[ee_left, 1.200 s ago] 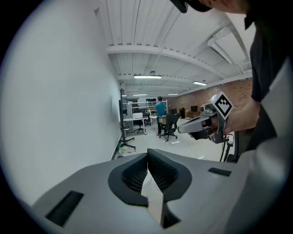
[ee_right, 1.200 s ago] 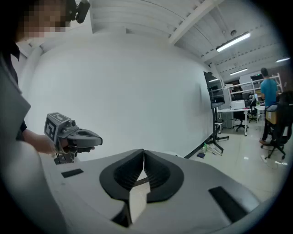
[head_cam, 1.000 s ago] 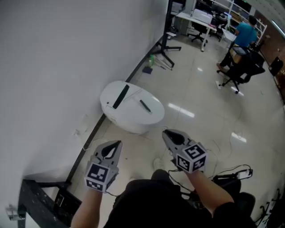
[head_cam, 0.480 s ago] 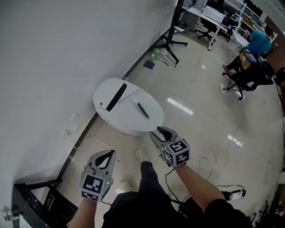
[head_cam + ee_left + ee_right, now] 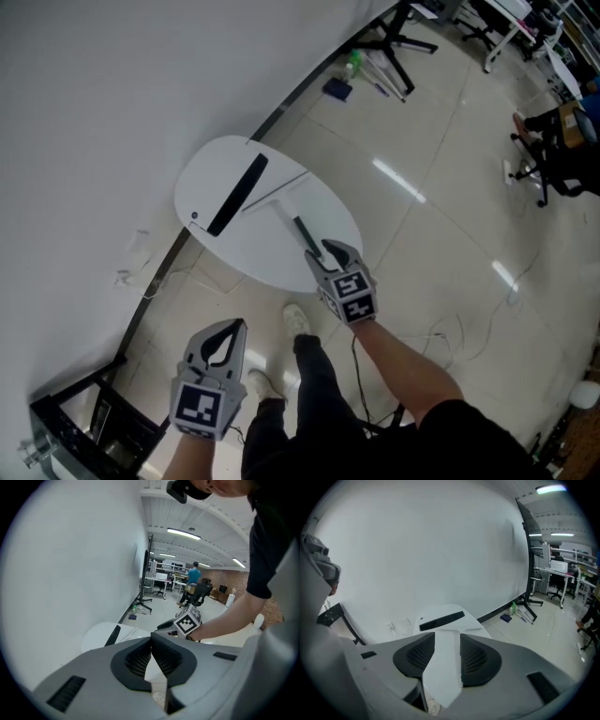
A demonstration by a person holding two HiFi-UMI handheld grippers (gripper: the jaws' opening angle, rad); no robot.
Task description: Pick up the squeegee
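Note:
The squeegee lies flat on a round white table (image 5: 225,248): black blade (image 5: 237,194) toward the wall, white shaft, dark handle (image 5: 304,233) pointing at me. My right gripper (image 5: 335,251) hovers over the table's near edge, just behind the handle's end, open with nothing between its fingers. In the right gripper view the blade (image 5: 442,620) and table (image 5: 440,611) show beyond the open right gripper (image 5: 446,656). My left gripper (image 5: 222,339) hangs low, short of the table, shut and empty. The left gripper view shows the shut left gripper (image 5: 151,656), the blade (image 5: 112,634) and the right gripper (image 5: 185,623).
A white wall runs along the left. A black stand's legs (image 5: 394,42), a green bottle (image 5: 353,64) and a blue object (image 5: 338,89) lie beyond the table. An office chair (image 5: 562,159) stands far right. Cables (image 5: 450,333) trail on the floor. A black frame (image 5: 75,422) sits bottom left.
I have stepped closer to the table. My right gripper has reached forward to the handle end and opened. The left gripper stays low and shut.

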